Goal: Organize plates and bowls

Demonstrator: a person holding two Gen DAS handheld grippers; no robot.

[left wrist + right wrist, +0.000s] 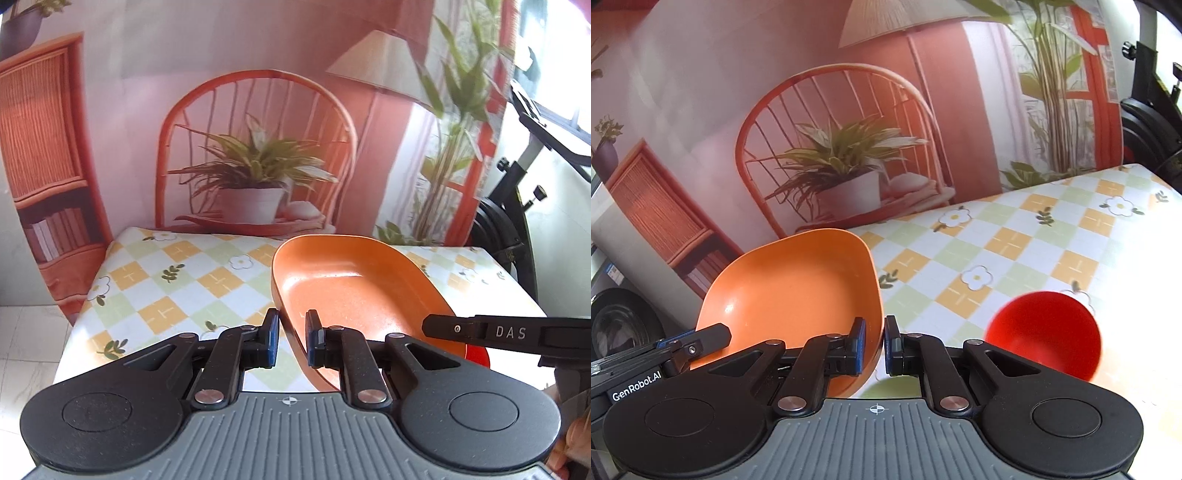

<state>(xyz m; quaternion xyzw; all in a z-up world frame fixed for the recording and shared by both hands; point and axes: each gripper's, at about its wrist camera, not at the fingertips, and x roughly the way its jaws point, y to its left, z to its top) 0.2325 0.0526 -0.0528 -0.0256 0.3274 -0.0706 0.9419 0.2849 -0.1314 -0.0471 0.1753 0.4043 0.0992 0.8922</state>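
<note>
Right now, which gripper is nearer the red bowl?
Right. The right gripper, clamped on the orange plate, has the red bowl on the table just to its right. The left gripper holds the plate's opposite rim, farther from the bowl.

Orange plate: rounded-square, deep rim, matte w/ slight gloss. Held tilted above the surface, clamped at opposite rims by left gripper & right gripper. Red bowl: round, upright, on the surface, just right of plate, near edge.
</note>
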